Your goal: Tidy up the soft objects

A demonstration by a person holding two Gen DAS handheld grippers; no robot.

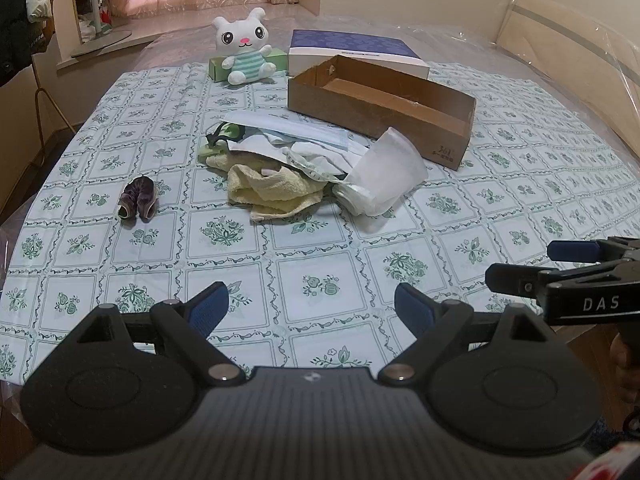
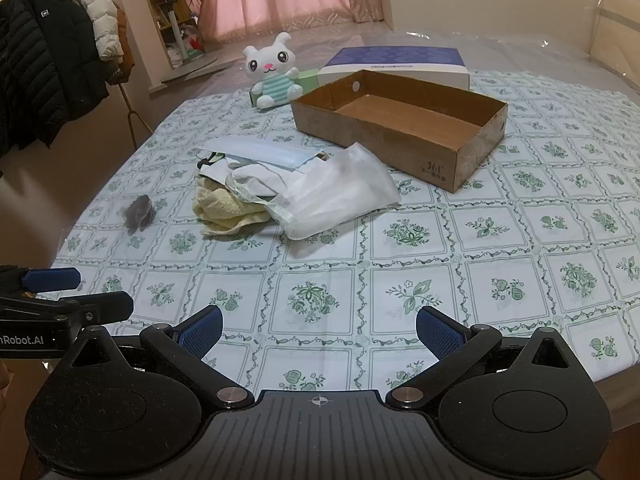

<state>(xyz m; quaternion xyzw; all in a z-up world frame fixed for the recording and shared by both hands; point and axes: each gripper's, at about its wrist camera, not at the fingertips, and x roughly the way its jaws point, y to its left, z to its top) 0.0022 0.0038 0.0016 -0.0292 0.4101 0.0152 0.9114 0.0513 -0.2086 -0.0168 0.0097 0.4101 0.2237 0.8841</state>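
Pile of cloths (image 1: pixel 304 168) lies straight ahead, well apart from both; left gripper (image 1: pixel 311 312) & right gripper (image 2: pixel 319 330) wide open, empty, about equally near.

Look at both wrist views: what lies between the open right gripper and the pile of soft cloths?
Nothing: only bare patterned tablecloth lies between the right gripper and the pile of soft cloths. The right wrist view shows this stretch best.
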